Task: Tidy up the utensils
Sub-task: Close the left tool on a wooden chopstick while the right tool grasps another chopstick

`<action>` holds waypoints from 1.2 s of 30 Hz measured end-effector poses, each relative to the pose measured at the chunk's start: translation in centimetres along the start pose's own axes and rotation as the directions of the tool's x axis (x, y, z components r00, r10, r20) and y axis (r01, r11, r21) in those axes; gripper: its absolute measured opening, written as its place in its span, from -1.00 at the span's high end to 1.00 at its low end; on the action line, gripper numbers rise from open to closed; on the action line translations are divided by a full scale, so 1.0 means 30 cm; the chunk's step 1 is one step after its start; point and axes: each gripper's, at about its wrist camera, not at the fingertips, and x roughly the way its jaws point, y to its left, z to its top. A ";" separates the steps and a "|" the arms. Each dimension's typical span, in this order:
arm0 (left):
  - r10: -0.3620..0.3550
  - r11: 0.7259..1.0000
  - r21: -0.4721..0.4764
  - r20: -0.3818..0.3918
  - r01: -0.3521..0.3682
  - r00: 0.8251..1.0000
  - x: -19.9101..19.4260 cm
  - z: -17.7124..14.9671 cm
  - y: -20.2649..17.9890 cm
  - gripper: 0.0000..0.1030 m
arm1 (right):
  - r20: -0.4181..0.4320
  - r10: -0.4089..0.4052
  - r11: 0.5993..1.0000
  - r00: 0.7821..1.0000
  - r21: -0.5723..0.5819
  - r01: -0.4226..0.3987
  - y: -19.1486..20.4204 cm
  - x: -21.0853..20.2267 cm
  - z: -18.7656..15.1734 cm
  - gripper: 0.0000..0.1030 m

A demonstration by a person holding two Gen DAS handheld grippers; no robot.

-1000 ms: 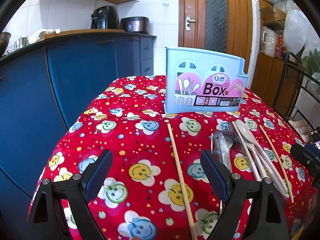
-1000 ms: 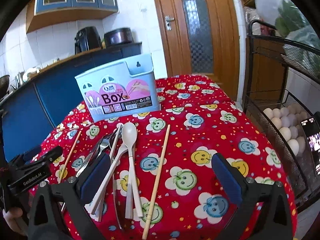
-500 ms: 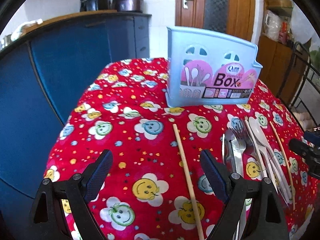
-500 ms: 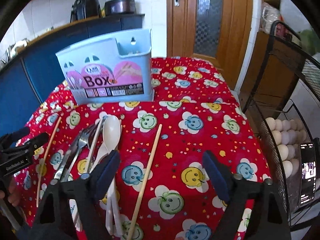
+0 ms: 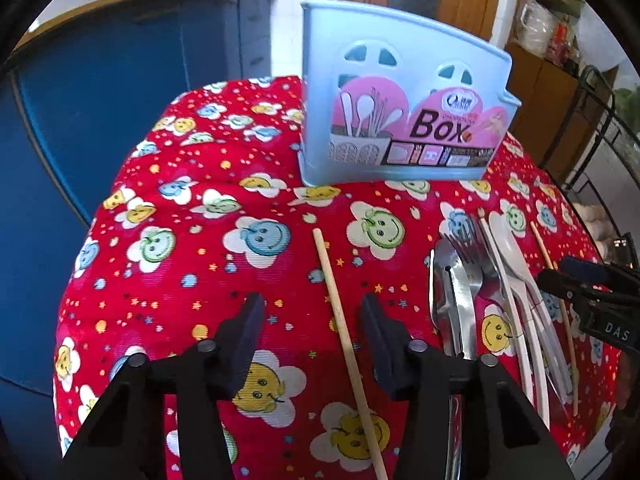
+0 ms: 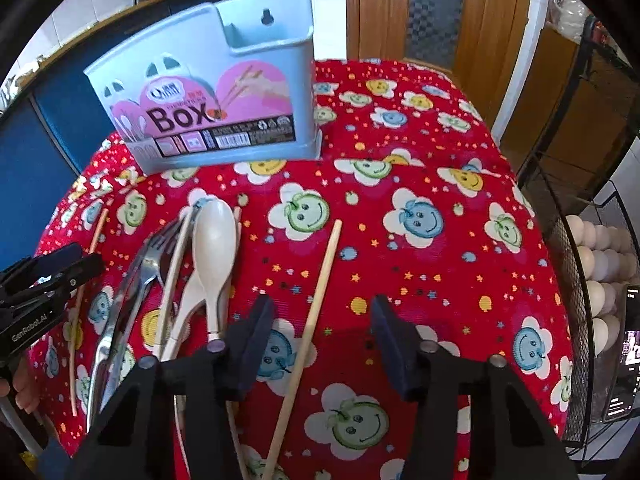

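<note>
A light blue utensil box (image 5: 404, 112) stands upright at the far side of the red smiley tablecloth (image 5: 168, 240); it also shows in the right wrist view (image 6: 208, 96). My left gripper (image 5: 312, 344) is open, with a wooden chopstick (image 5: 340, 320) lying between its jaws on the cloth. My right gripper (image 6: 322, 340) is open over another chopstick (image 6: 316, 312). Between them lies a pile: metal spoon (image 5: 448, 280), fork (image 6: 148, 252), white plastic spoons (image 6: 214, 240) and more chopsticks.
A blue kitchen counter (image 5: 120, 80) stands left of the table. A black wire rack with eggs (image 6: 596, 264) and a phone (image 6: 624, 356) stands close on the right. A wooden door (image 6: 404, 8) is behind the table.
Both grippers have tilted down and moved closer to the table, and both have narrowed their jaws, each now straddling a chopstick.
</note>
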 end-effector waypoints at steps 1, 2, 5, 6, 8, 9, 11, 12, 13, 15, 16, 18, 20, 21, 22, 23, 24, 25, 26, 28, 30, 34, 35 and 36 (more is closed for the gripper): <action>-0.002 1.000 -0.001 -0.017 0.002 1.000 0.009 0.001 -0.002 0.02 | -0.004 -0.005 1.000 1.000 -0.002 0.005 0.001 0.005 0.000 0.04; -0.004 1.000 -0.002 -0.029 0.003 1.000 0.016 0.002 -0.002 0.02 | -0.005 -0.007 1.000 1.000 -0.005 0.007 0.004 0.008 0.000 0.05; -0.005 1.000 -0.006 -0.042 0.005 0.999 0.031 0.007 0.002 0.02 | -0.016 -0.013 1.000 1.000 -0.012 0.012 0.012 0.011 0.001 0.05; -0.007 1.000 -0.010 -0.045 0.007 0.999 0.034 0.009 0.003 0.02 | -0.021 -0.011 1.000 1.000 -0.012 0.011 0.011 0.014 0.003 0.05; -0.007 1.000 -0.007 -0.053 0.007 0.999 0.038 0.016 0.003 0.02 | -0.033 -0.002 1.000 0.999 -0.009 0.002 0.007 0.019 0.012 0.05; -0.004 1.000 -0.001 -0.060 0.004 0.998 0.042 0.019 0.001 0.02 | -0.039 0.003 1.000 0.999 -0.006 -0.003 0.002 0.023 0.017 0.05; 0.000 1.000 0.007 -0.070 0.000 0.998 0.048 0.027 -0.001 0.03 | -0.052 0.012 1.000 0.999 -0.003 -0.012 -0.004 0.029 0.026 0.05; 0.004 1.000 0.014 -0.077 -0.003 0.997 0.051 0.030 -0.004 0.03 | -0.058 0.012 1.000 0.998 -0.006 -0.012 -0.002 0.030 0.029 0.05; 0.005 1.000 0.019 -0.081 -0.004 0.997 0.054 0.035 -0.003 0.03 | -0.063 0.010 1.000 0.998 -0.013 -0.010 -0.002 0.033 0.034 0.05; 0.006 0.999 0.034 -0.088 -0.003 0.996 0.058 0.041 -0.005 0.03 | -0.068 0.005 1.000 0.998 -0.022 -0.007 0.002 0.033 0.033 0.06; 0.005 0.999 0.037 -0.090 -0.001 0.996 0.057 0.041 -0.005 0.03 | -0.069 0.005 1.000 0.998 -0.020 -0.006 0.002 0.033 0.033 0.10; 0.003 0.999 0.039 -0.094 0.000 0.996 0.057 0.042 -0.005 0.04 | -0.065 -0.005 1.000 0.998 -0.010 0.005 0.000 0.031 0.032 0.28; 0.002 0.999 0.038 -0.095 0.002 0.995 0.056 0.041 -0.007 0.10 | -0.064 -0.003 1.000 0.998 0.003 0.003 -0.004 0.028 0.033 0.49; 0.000 0.999 0.039 -0.096 0.004 0.995 0.055 0.043 -0.007 0.22 | -0.066 0.003 1.000 0.998 0.011 -0.002 -0.007 0.027 0.036 0.63; -0.002 0.999 0.041 -0.097 0.006 0.995 0.054 0.045 -0.008 0.29 | -0.068 0.005 1.000 0.998 0.016 -0.004 -0.009 0.026 0.036 0.77; -0.006 0.999 0.041 -0.099 0.010 0.995 0.052 0.045 -0.009 0.42 | -0.070 0.016 1.000 0.997 0.023 -0.015 -0.012 0.027 0.039 0.78; -0.011 0.999 0.037 -0.101 0.015 0.995 0.051 0.047 -0.007 0.56 | -0.071 0.023 0.999 0.997 0.029 -0.021 -0.012 0.028 0.041 0.79; -0.018 0.999 0.032 -0.104 0.022 0.994 0.049 0.047 -0.008 0.62 | -0.072 0.028 0.999 0.997 0.033 -0.026 -0.013 0.029 0.044 0.82; -0.028 0.999 0.024 -0.107 0.031 0.994 0.048 0.049 -0.005 0.71 | -0.070 0.035 0.999 0.997 0.032 -0.033 -0.013 0.029 0.046 0.85; -0.040 0.999 0.012 -0.108 0.041 0.993 0.046 0.050 -0.001 0.81 | -0.063 0.058 0.998 0.996 0.041 -0.055 -0.016 0.028 0.049 0.88; -0.054 0.999 -0.004 -0.108 0.054 0.993 0.043 0.051 0.010 0.85 | -0.053 0.084 0.995 0.995 0.053 -0.081 -0.017 0.019 0.047 0.88; -0.087 0.995 -0.051 -0.102 0.082 0.991 0.036 0.054 0.032 0.92 | -0.016 0.114 0.992 0.993 0.056 -0.113 -0.009 -0.014 0.042 0.88; -0.095 0.994 -0.060 -0.098 0.089 0.991 0.033 0.054 0.035 0.93 | -0.006 0.120 0.991 0.993 0.055 -0.120 -0.007 -0.024 0.041 0.88; -0.104 0.993 -0.070 -0.090 0.098 0.991 0.025 0.054 0.041 0.93 | 0.003 0.126 0.990 0.992 0.055 -0.126 -0.005 -0.035 0.039 0.88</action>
